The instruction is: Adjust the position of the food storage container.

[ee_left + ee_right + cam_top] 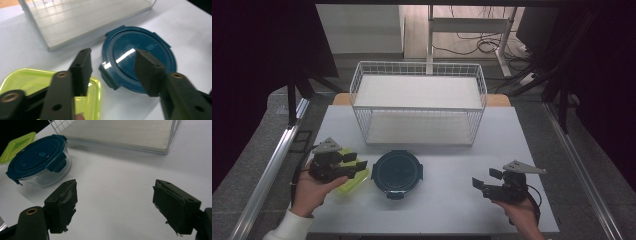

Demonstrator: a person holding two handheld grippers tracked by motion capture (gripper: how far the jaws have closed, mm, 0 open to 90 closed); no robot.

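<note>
High view: round glass container with dark teal clip lid [397, 173] lies just right of spread left fingers [360, 165]; right gripper [479, 183], also released, sits well apart.

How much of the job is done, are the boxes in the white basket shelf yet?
Nothing looks done yet: the wire shelf has both levels bare. The round blue-lidded container and the yellow-green container sit on the table in front of it. In hand: nothing; the left gripper hovers open above the yellow-green one, and the right gripper is open over bare table. If shelving is the job, both are left.
</note>
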